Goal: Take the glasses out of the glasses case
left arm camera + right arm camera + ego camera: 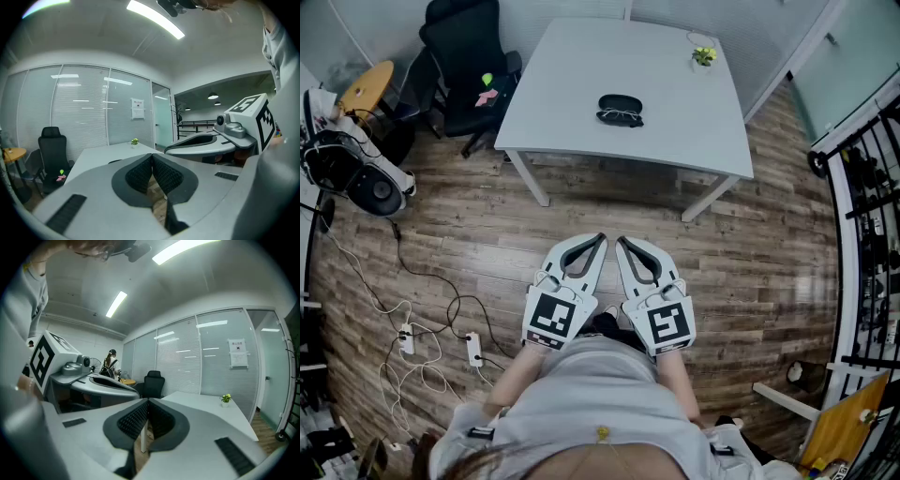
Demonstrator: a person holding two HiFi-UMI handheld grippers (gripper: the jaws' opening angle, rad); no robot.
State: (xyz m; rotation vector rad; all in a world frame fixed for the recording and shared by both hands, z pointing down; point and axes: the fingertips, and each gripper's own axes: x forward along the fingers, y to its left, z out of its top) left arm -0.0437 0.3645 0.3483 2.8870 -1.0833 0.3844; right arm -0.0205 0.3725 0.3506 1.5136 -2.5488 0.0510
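Distance decides the coming move: the smooth black oval glasses case point(620, 101) lies near the middle of the pale grey matte worktop point(572, 75), straight ahead of both grippers and well apart from them. Its long axis runs parallel to the near edge. Dark-framed glasses point(622, 118) seem to lie along its near side. The left gripper point(598, 240) and right gripper point(622, 241) are equally near, each with ribbed pads pressed together on nothing.

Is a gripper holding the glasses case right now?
No, the glasses case lies on the white table, while the left gripper and right gripper hang shut and empty, well short of it.
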